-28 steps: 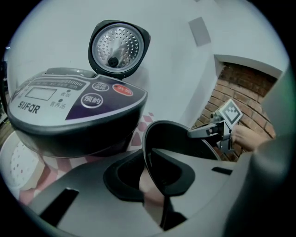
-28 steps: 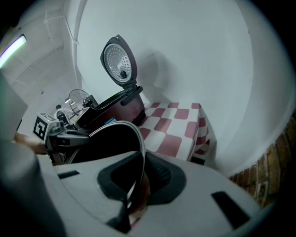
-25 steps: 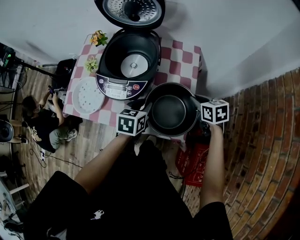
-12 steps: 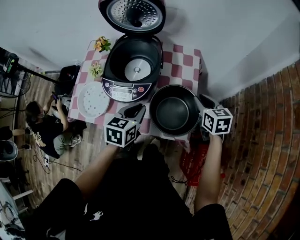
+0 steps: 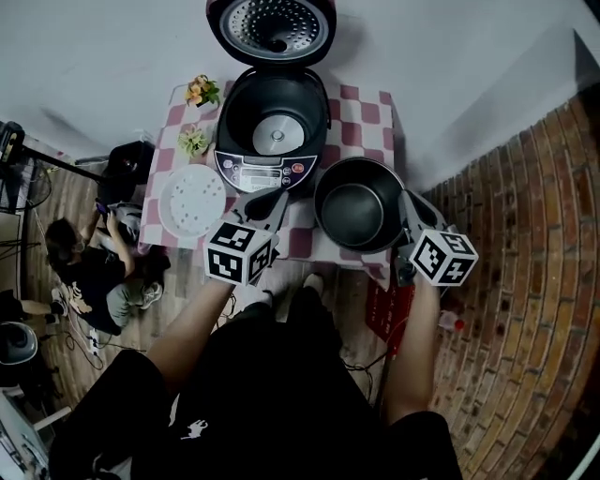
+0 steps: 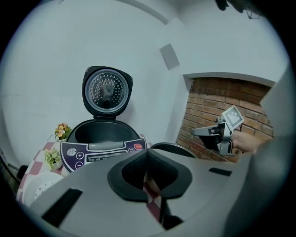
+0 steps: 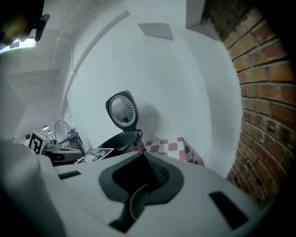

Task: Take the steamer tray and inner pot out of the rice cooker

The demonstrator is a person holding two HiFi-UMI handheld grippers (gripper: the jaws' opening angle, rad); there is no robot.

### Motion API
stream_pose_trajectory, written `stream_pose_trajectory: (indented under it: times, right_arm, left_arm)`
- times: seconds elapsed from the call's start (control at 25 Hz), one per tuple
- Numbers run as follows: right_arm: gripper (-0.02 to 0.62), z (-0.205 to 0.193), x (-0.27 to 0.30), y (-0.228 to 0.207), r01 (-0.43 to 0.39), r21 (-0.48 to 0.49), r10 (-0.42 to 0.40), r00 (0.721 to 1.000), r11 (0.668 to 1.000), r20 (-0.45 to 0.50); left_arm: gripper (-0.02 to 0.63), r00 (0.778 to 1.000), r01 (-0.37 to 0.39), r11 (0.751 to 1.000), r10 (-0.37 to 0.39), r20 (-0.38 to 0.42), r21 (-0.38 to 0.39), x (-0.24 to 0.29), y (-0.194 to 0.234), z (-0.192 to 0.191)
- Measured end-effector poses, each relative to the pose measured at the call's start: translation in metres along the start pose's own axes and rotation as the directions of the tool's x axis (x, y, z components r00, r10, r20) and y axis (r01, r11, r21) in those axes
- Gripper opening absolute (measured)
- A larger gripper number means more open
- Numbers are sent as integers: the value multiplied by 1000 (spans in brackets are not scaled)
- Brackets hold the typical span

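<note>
Open rice cooker (image 5: 264,172) at the rear of the checked table (image 5: 363,118), lid (image 5: 272,26) tipped back, heating plate (image 5: 275,135) bare inside. White perforated steamer tray (image 5: 192,200) flat on the cloth just left of the cooker. Dark inner pot (image 5: 359,203) upright and empty at the cooker's front right, near the table edge. Left gripper (image 5: 265,201) in front of the cooker, between tray and pot; right gripper (image 5: 409,208) just right of the pot's rim. Both pairs of jaws just closed, pressed together on nothing.
</note>
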State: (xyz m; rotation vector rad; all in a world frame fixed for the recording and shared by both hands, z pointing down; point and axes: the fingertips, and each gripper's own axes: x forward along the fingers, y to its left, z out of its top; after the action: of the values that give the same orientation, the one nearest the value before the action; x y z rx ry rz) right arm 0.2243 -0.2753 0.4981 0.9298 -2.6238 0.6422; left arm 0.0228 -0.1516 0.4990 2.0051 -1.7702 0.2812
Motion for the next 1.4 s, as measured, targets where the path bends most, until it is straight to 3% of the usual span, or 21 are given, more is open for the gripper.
stream_pose_trajectory:
  times: [0.28,0.64,1.04,1.4]
  right_arm:
    - [2,3,-42,80,61,-20,-56,981,998,186]
    - [2,-16,-68,193,59,-99,-35,971,993,235]
    - [2,-1,-97,246,-15,-173,69,947,985,315]
    - [2,-11,-154,236,-72,-204,135,941,976,310]
  left_arm:
    - [3,995,80,996,-83,60,45,-54,13,4]
    - [3,975,189,974,-201,95,125,-123,23,-5]
    - [3,978,73,994,-86,188,76,-182,35,-3]
    - [3,968,-30,998,17,251,49,-220,-11,-6]
